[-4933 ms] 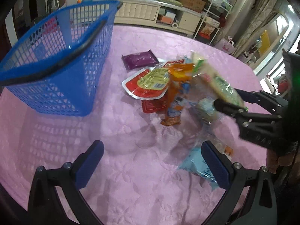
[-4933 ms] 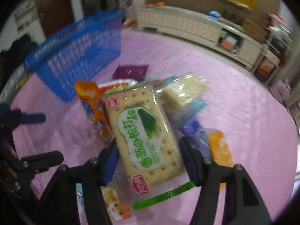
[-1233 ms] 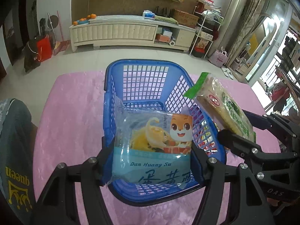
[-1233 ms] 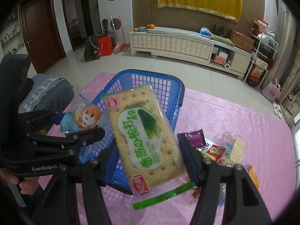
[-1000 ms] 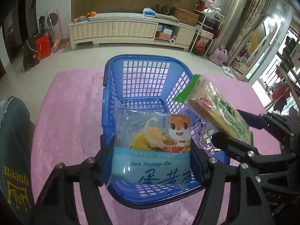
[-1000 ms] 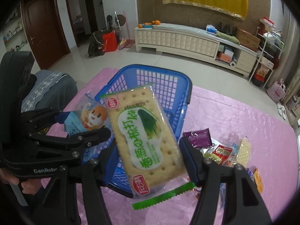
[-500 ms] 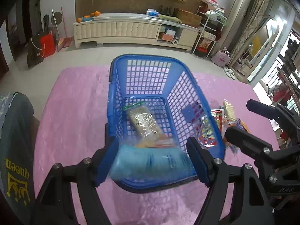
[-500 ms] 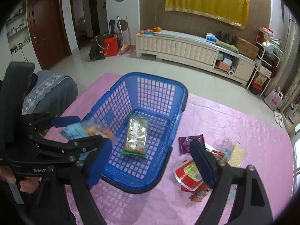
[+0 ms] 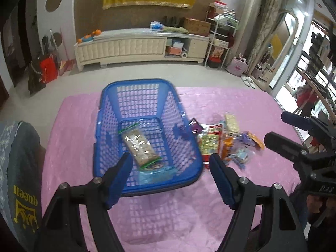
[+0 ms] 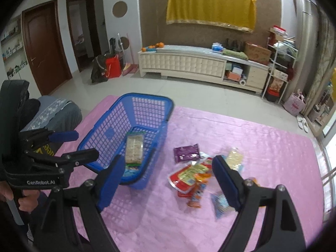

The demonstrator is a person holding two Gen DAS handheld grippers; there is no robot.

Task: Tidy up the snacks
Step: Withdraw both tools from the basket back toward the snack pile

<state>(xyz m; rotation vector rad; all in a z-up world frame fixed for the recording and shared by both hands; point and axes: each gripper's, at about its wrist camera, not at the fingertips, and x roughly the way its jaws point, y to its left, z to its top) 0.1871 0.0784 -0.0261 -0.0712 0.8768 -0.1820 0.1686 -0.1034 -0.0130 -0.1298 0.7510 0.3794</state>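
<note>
A blue plastic basket point(image 9: 109, 147) point(image 10: 100, 134) stands on the pink table. Inside lie a cracker pack point(image 9: 139, 146) point(image 10: 134, 147) and a light blue snack bag point(image 9: 156, 173) point(image 10: 131, 171). My left gripper point(image 9: 171, 180) is open and empty above the basket's near rim; it also shows in the right wrist view point(image 10: 69, 145). My right gripper point(image 10: 166, 184) is open and empty high above the table, right of the basket; it also shows in the left wrist view point(image 9: 287, 130). A pile of snack packs point(image 9: 224, 145) point(image 10: 195, 172) lies right of the basket, with a purple pouch point(image 10: 187, 152).
The pink cloth covers the table point(image 9: 168, 220) point(image 10: 252, 147). A chair with a grey cover point(image 10: 52, 111) stands at the table's left edge. A long white cabinet point(image 10: 189, 65) and shelves stand across the floor beyond the table.
Both grippers let go of their packs over the basket; the cracker pack and the blue bag now lie inside it. Both grippers have risen and pulled back.
</note>
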